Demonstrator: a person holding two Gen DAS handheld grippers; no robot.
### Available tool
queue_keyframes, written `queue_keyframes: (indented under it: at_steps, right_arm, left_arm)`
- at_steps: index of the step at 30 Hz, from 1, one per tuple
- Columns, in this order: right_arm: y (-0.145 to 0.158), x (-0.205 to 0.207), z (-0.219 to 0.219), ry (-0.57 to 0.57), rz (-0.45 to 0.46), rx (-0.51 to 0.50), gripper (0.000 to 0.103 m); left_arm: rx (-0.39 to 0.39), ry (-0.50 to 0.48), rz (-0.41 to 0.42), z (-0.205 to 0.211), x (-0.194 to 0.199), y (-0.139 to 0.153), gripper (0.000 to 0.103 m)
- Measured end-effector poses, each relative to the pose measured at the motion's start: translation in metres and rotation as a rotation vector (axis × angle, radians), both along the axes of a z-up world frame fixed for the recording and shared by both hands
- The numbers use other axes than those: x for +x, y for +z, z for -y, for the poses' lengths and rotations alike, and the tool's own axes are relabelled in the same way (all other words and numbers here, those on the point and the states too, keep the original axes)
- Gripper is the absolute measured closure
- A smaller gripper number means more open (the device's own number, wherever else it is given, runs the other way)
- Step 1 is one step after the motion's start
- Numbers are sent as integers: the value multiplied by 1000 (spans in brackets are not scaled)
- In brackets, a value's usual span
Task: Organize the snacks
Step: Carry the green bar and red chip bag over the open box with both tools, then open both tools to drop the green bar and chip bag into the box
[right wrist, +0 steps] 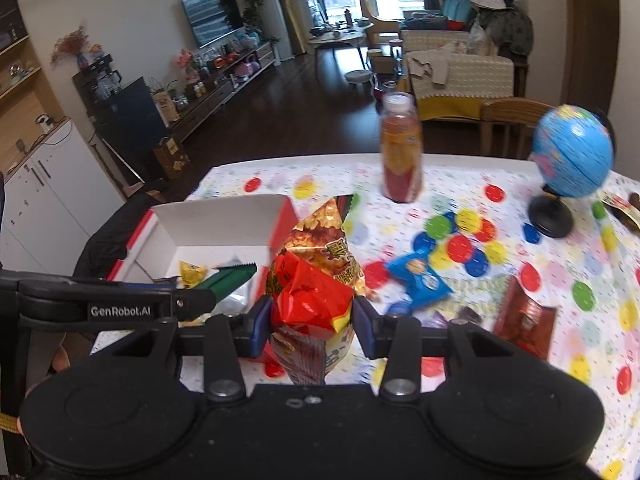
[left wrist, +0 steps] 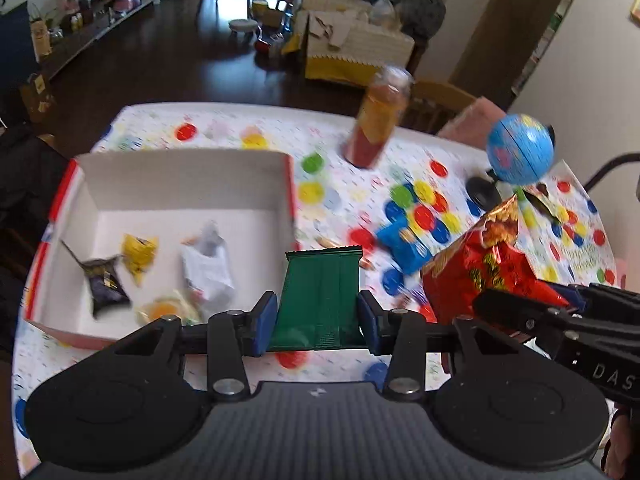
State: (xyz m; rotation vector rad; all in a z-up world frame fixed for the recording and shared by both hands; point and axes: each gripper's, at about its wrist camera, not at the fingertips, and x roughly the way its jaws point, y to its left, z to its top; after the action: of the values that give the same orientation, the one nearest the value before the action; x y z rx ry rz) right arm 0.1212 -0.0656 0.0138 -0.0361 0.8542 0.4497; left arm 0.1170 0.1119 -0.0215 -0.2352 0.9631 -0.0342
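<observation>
**A:** Snacks are split three ways right now: several already lie in the white box, a few are loose on the tabletop, and two are in the air. The left gripper has its jaws clenched on a green packet, and the right gripper grips a red crinkly bag near its lower end.

**B:** How will they handle?

**A:** Light, I'd judge, all of them. The green packet looks flat and fairly stiff, so pinching across its width suits it. The red bag is puffy, soft foil; likely slippery and easy to crush, so a hold on the gathered lower end seems safer than on the belly.

**B:** And what's left on the tabletop?

**A:** A blue packet near the middle and a dark red wrapper to its right, both lying flat. Flat foil may be awkward to pick up; an edge or sealed seam is probably the place.

**B:** Anything you can't read?

**A:** Both views are motion-blurred. In the box I make out a yellow pouch, a dark wrapper and a white packet, but no labels. The box's near wall is hidden behind the grippers, and some small pieces beside the dark red wrapper are too smeared to name. A bottle and globe stand further back.
</observation>
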Motion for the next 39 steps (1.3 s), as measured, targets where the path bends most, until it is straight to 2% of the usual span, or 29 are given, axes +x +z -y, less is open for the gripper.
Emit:
queue_keyframes:
  at_steps: [12,18,24,31,39]
  right_arm:
    - [-8,15,-85,64,-8,-7,62]
    - [-21,29,-124,76,-33,-25,62]
    - [-42,47,-155,57,-57,-84,62]
    - [-74,72,-173,12,-91,-166,62]
    - [-105,84,-186,3,-130,-242,62]
  left_arm:
    - [30,46,24,-80,11,3,60]
    - [48,73,8,-122,22,-8,60]
    - [69,103,-22,-158,41,-27,60]
    - [87,121,-72,-185,67,-56,60]
    - [114,86,-108,-183,86,-84,60]
